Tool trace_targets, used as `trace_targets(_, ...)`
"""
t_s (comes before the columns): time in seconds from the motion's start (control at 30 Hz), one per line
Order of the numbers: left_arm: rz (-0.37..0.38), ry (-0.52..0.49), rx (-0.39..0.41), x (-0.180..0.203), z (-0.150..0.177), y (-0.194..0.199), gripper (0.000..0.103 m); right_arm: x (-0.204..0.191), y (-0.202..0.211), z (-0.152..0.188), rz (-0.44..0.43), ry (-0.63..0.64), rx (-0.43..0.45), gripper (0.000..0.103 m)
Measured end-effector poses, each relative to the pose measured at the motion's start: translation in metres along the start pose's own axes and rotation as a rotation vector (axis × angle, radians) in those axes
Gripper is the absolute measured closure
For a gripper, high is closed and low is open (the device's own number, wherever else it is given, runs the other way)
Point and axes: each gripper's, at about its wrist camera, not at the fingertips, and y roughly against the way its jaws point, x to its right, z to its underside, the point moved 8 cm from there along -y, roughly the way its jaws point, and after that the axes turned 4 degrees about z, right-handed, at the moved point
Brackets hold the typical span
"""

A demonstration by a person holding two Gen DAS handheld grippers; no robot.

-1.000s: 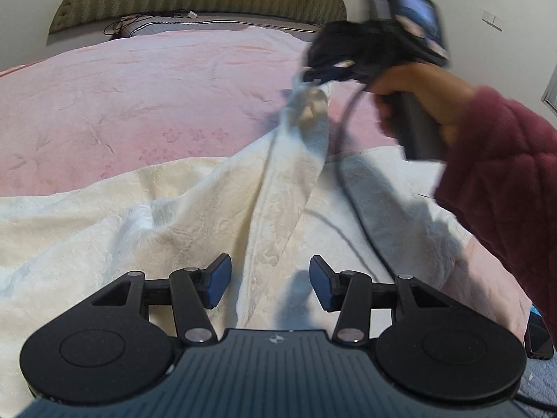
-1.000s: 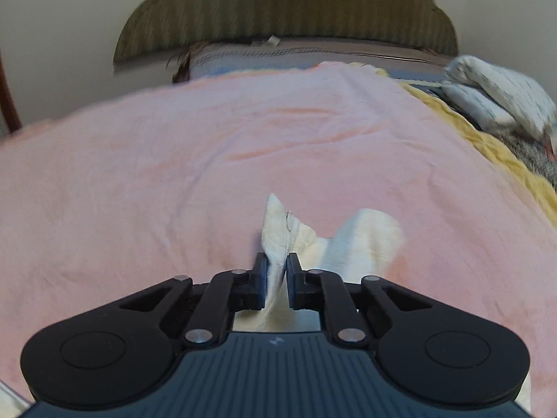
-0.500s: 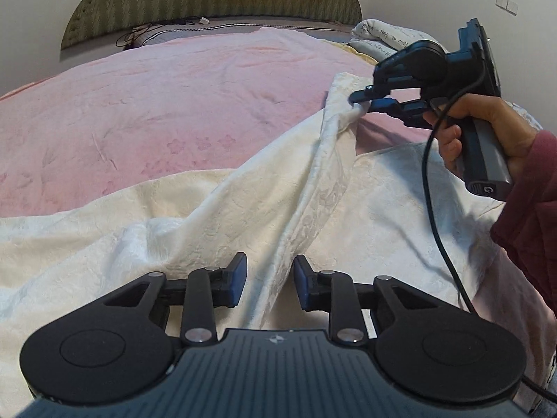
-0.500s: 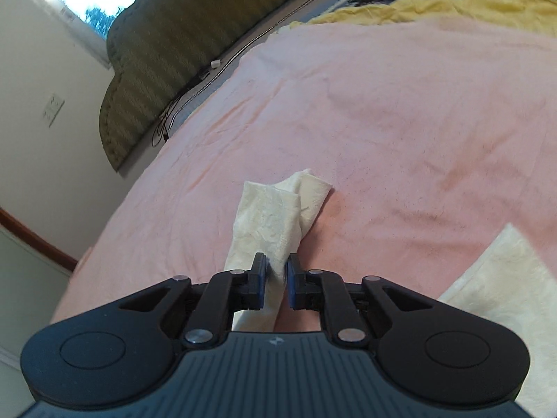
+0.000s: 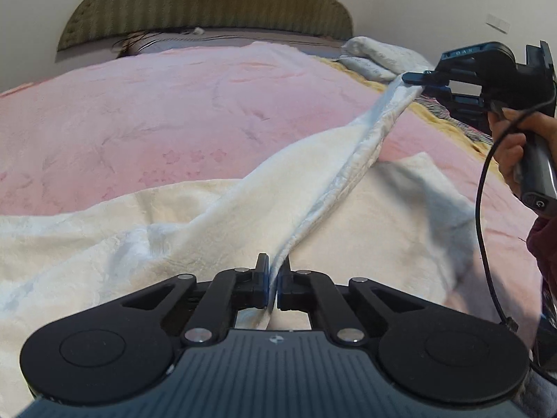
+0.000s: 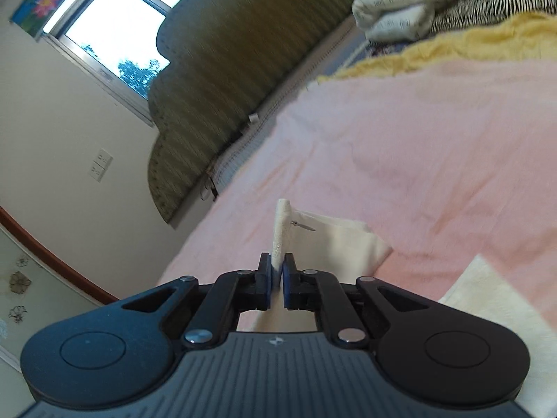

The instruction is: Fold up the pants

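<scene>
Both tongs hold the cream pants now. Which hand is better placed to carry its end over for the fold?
Probably the right. The right tongs hold a lifted end of the pants, stretched clear of the pink blanket. The left tongs pinch low, near the piled cloth.

pink bedspread (image 5: pixel 146 111) open ahead, bedding pile (image 6: pixel 410 0) far right

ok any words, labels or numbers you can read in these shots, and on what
"OAS" or close to it, small and blurred, on top of the right tongs in the left wrist view.
Small logo mark, no letters, on the left tongs body and on the right tongs' body in their own view.
Print on the folded white cloth by the headboard: too blurred to read.
Wall switch plate: no readable text.
</scene>
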Motion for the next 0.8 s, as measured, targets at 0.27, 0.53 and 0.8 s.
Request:
trace_targets(0.27,0.124,-0.129,-0.064,0.034,0.029,0.021,0.100,0.081,0.082,0.044,0.158,-0.080,-0.001,0.097)
trace_targets(0.53,0.120,-0.196,-0.080,0.045,0.040,0.027,0.100,0.121,0.102,0.074,0.200,-0.145,-0.010,0.097)
trace_targets(0.8,0.092,-0.219,-0.144,0.046,0.054,0.009,0.098,0.140,0.095,0.081,0.232,-0.107,-0.033,0.096)
